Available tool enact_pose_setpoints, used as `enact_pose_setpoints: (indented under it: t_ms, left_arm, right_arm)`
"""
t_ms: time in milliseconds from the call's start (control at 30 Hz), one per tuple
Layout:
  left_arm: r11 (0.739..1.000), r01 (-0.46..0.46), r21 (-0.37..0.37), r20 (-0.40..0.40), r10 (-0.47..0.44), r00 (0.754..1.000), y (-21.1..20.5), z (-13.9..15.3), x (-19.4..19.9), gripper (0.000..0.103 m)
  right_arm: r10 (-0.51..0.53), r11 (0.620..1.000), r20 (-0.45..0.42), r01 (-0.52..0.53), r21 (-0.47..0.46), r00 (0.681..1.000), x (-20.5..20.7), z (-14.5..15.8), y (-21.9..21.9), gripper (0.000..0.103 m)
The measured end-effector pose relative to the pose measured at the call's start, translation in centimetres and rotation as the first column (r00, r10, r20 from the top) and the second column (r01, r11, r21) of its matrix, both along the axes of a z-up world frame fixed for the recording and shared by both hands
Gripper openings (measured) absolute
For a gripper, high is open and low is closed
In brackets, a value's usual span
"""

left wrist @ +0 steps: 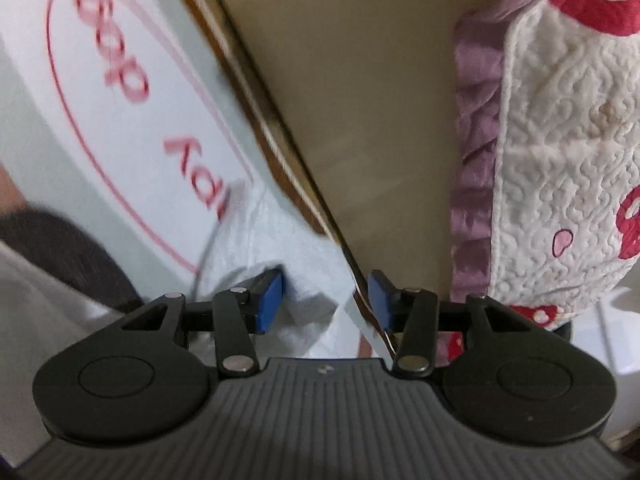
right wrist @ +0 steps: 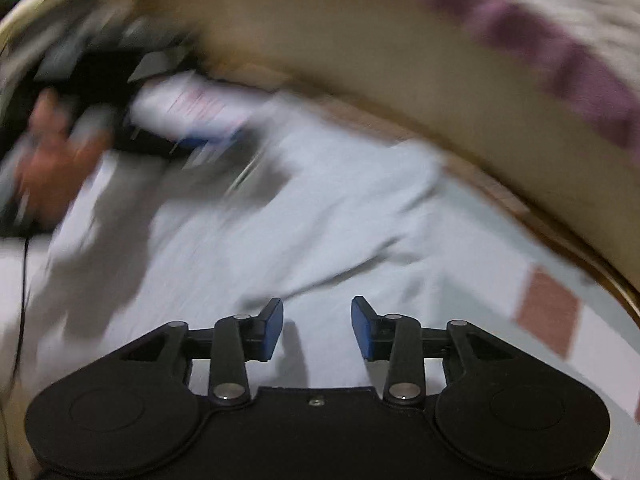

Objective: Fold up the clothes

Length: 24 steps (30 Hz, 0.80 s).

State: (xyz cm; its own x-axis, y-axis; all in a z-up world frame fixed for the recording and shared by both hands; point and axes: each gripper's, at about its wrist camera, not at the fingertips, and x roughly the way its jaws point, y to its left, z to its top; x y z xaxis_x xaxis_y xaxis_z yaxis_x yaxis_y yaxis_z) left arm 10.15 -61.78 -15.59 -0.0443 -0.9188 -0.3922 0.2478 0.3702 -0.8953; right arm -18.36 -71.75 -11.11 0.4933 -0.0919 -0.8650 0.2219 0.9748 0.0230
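Left gripper (left wrist: 326, 300): blue pads (left wrist: 269, 300) stand apart, nothing pinched between them. A crumpled fold of the white garment (left wrist: 168, 120) rises into the gap just ahead of the pads but neither pad presses on it.

The white garment spreads away to the left of that gripper. It carries a red oval outline with red lettering inside, blurred, not readable. A thin dark cord (left wrist: 208, 240) crosses the cloth near the left pad. A dark patch sits at the far left edge; cannot tell what it is.

Right of the garment runs a brown wooden edge (left wrist: 256, 112), then a plain tan surface (left wrist: 352, 100). Beyond that, at the right of the left wrist view, a white quilted cover (left wrist: 560, 160) with a purple ruffled border (left wrist: 476, 140) and red motifs.

Right gripper (right wrist: 317, 328): blue pads (right wrist: 362, 330) likewise apart, gap empty, hanging above pale wrinkled cloth (right wrist: 280, 216) that fills the middle of this heavily blurred view.

At left of the right wrist view, a person's hand (right wrist: 44, 160) on a dark object, too smeared to identify. A reddish-brown square patch (right wrist: 548, 312) shows on the cloth at right. The tan surface (right wrist: 360, 32) and purple ruffle (right wrist: 560, 64) arc across the top.
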Motion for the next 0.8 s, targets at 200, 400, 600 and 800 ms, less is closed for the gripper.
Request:
enact_pose_setpoints:
  t_ms: [200, 400, 600, 800]
  left_arm:
    - [0.996, 0.002, 0.089, 0.212, -0.021, 0.977, 0.7, 2.5, 1.0, 0.047]
    - [0.967, 0.045, 0.251, 0.381, -0.142, 0.913, 0.0, 4.1, 0.7, 0.048]
    - [0.965, 0.049, 0.259, 0.376, -0.148, 0.915, 0.6, 3.5, 1.3, 0.049]
    - [0.952, 0.130, 0.278, 0.406, -0.239, 0.882, -0.1, 3.4, 0.4, 0.049]
  right_arm:
    - [-0.093, 0.993, 0.063, 0.088, 0.076, 0.994, 1.8, -1.2, -0.4, 0.048]
    - [-0.125, 0.992, 0.112, 0.124, 0.013, 0.986, 5.0, -1.8, -2.0, 0.047]
    - [-0.183, 0.983, 0.162, 0.186, -0.004, 0.970, 7.1, -1.4, -6.7, 0.020]
    - [-0.320, 0.943, 0.215, 0.332, -0.021, 0.923, 6.8, 0.3, -10.8, 0.023]
